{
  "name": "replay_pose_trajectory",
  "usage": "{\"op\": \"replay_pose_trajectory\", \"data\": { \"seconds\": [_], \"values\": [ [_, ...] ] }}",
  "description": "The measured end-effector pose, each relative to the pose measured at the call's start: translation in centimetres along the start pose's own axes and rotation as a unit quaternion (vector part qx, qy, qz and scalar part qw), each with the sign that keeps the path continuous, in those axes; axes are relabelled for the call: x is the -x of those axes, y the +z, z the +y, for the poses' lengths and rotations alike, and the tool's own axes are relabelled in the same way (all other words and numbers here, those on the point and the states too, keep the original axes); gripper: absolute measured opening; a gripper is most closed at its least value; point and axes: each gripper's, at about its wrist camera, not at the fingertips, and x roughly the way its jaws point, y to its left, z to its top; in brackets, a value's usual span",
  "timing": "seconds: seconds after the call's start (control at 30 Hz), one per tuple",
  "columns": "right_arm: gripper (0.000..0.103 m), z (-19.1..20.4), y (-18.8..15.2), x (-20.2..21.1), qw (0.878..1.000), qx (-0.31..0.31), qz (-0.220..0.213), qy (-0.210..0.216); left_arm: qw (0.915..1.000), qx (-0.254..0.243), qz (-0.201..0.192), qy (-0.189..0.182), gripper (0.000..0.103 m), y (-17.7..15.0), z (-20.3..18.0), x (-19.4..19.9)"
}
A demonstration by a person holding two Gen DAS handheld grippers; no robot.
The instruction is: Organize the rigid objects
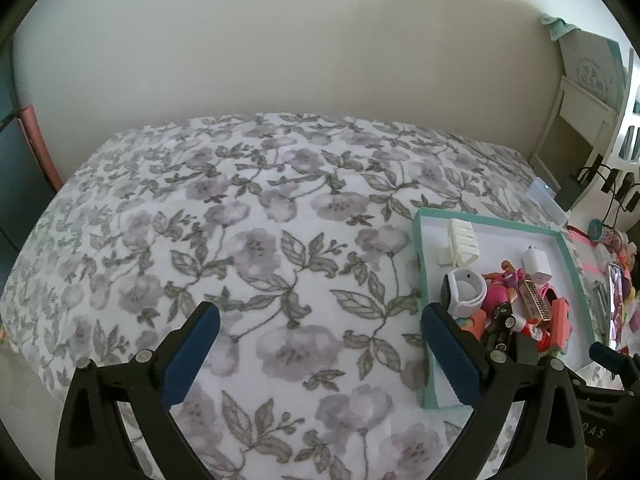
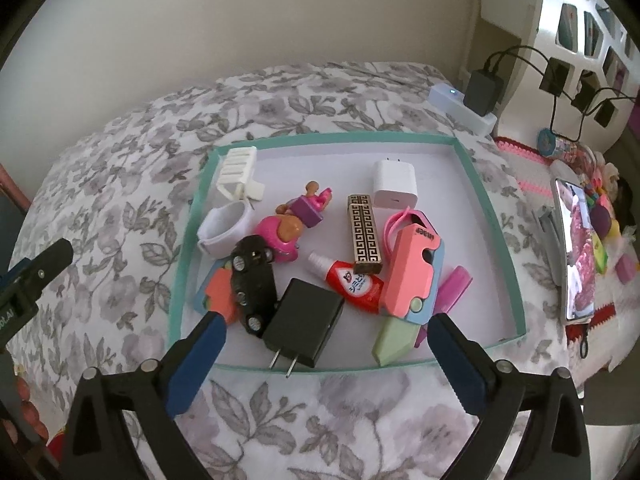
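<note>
Floral bed [image 2: 328, 408] – teal tray [image 2: 476, 184]

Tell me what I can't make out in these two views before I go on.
- Left wrist view: the near toys in the teal tray sit behind the left gripper finger.
- Right wrist view: the flat card under the black toy car is mostly covered.
- Right wrist view: glue bottle label print too small.
</note>
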Motion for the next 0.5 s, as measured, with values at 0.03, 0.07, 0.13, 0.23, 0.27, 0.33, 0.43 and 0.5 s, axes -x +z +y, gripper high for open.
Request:
{"op": "replay_pose_trajectory", "data": {
  "seconds": [0.03, 0.07, 0.13, 0.23, 0.27, 0.33, 0.43, 0.5],
  "values": [
    [0.102, 0.1, -0.1, 0.1, 1.0, 0.001, -0.001, 0.001, 1.0, 0.0, -0.001, 0.004, 0.101, -0.1, 0.1, 0.2],
    [0.102, 0.2, -0.2, 0.2, 1.0, 0.002, -0.003, 0.002, 1.0, -0.001, -0.001, 0.007, 0.101, -0.1, 0.1, 0.3],
    [0.102, 0.3, -0.4, 0.4, 1.0, 0.003, -0.004, 0.003, 0.9998, -0.004, -0.004, 0.019, 0.101, -0.2, 0.2, 0.5],
    [0.103, 0.4, -0.7, 0.8, 1.0, 0.003, -0.01, 0.005, 0.9989, -0.014, -0.014, 0.043, 0.101, -0.3, 0.0, 1.1],
    [0.103, 0.4, -0.8, 1.0, 1.0, 0.003, -0.013, 0.006, 0.9987, -0.016, -0.019, 0.045, 0.101, -0.3, 0.0, 1.4],
    [0.103, 0.4, -0.9, 1.3, 1.0, 0.003, -0.018, 0.007, 0.9985, -0.019, -0.024, 0.045, 0.101, -0.4, -0.1, 1.7],
    [0.103, 0.5, -1.0, 1.7, 1.0, 0.005, -0.026, 0.006, 0.9977, -0.025, -0.024, 0.058, 0.101, -0.4, -0.2, 2.0],
    [0.103, 0.5, -1.0, 2.0, 0.999, 0.002, -0.034, 0.005, 0.9964, -0.035, -0.023, 0.073, 0.101, -0.6, -0.5, 2.1]
  ]
}}
